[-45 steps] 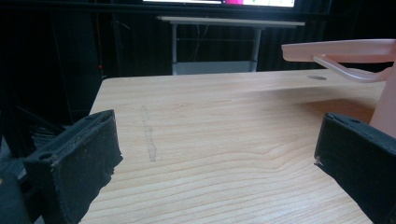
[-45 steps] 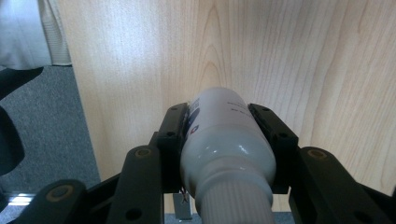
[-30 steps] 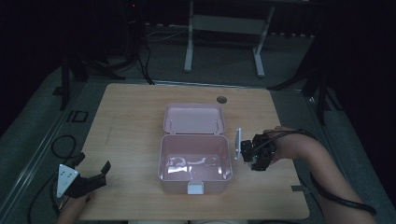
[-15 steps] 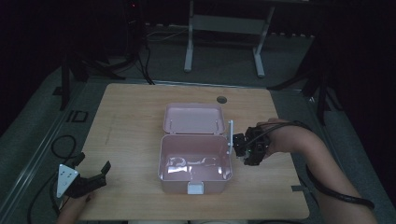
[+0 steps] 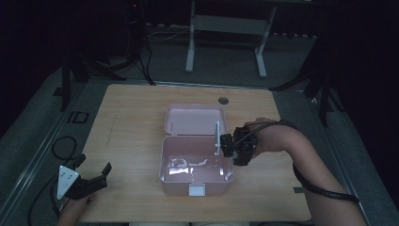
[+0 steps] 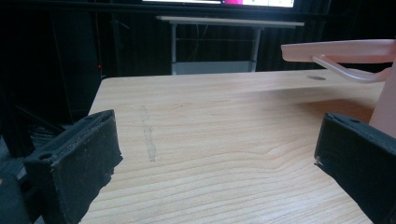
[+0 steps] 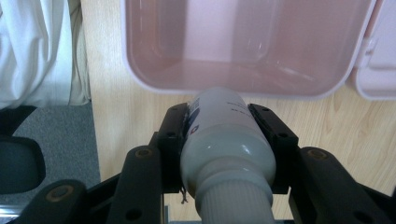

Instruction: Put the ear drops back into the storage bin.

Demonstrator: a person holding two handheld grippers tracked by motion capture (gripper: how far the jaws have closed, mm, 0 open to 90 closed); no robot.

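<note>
- A wooden table (image 5: 131,117) is standing in a dark room.
- The right gripper (image 5: 234,146) is clamping a white bottle (image 7: 227,140) at the open pink box's (image 5: 196,162) three o'clock rim, probably for dropping inside.
- The left gripper (image 5: 87,181) is resting wide apart at eight o'clock.

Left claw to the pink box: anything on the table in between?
No. In the high view, bare wood separates the open left claw from the pink box.

White bottle (image 7: 227,140) at open pink box (image 5: 196,162) rim, right side
</note>
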